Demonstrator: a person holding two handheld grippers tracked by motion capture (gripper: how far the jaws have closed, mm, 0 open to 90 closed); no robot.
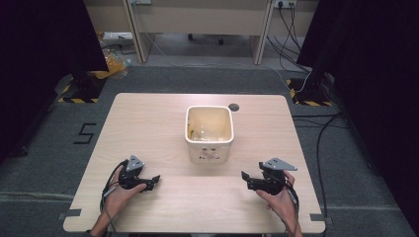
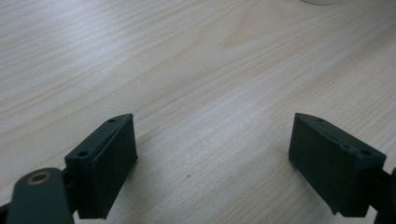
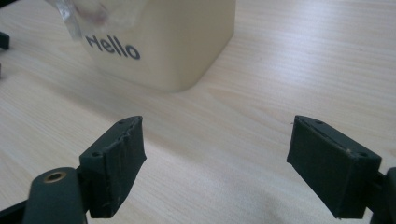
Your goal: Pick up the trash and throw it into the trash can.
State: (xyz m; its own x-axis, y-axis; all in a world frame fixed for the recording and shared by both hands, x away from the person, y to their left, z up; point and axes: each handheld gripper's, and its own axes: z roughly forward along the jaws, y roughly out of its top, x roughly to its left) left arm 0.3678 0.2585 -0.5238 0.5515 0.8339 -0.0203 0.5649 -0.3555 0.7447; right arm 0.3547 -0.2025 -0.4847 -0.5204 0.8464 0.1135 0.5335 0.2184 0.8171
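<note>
Both grippers, left (image 1: 154,179) and right (image 1: 245,177), are black, each with a grey three-cornered plate, trailing cable and screw-holed jaws

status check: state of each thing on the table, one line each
cream container: upright, top open, some clear wrapping inside, apart from both grippers
left gripper: open, nothing between the jaws, low over the table
right gripper: open, nothing between the jaws, pointing toward the container
round grommet: set in the tabletop behind the container
</note>
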